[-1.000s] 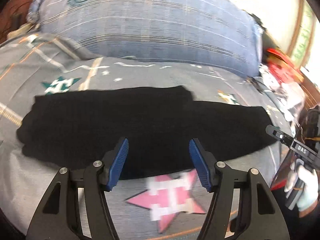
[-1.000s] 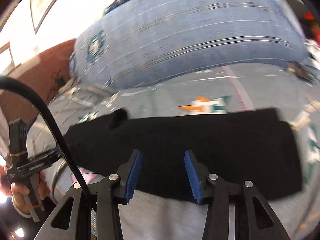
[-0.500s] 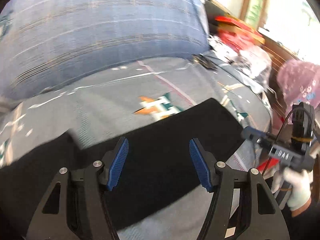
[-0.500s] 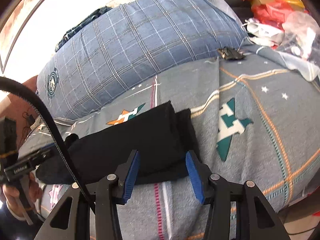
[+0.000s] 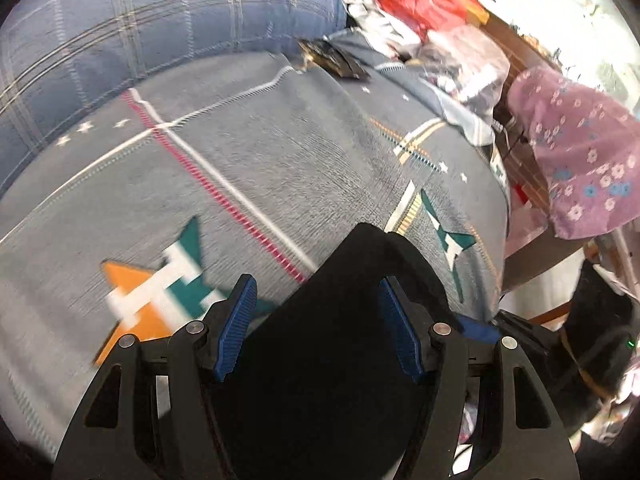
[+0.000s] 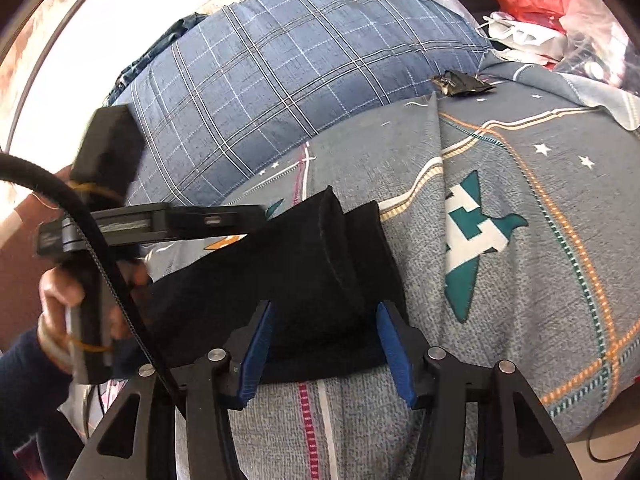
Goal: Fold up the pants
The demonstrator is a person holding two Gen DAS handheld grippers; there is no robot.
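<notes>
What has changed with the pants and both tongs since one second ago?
Both tongs swung along the black pants to one end. The left tongs came close beside the right tongs, whose jaws have just been opening with the pants' end between them. The pants stayed flat on the bed cover, with neither tongs gripping them.

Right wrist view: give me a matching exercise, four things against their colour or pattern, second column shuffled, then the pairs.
Things:
1. pants
2. pillow
3. bedspread
4. right gripper finger pads

Colour or pattern:
A. blue plaid
B. plain black
C. ribbed blue
D. grey with teal and orange shapes and small stars

Pairs: 1-B, 2-A, 3-D, 4-C
</notes>
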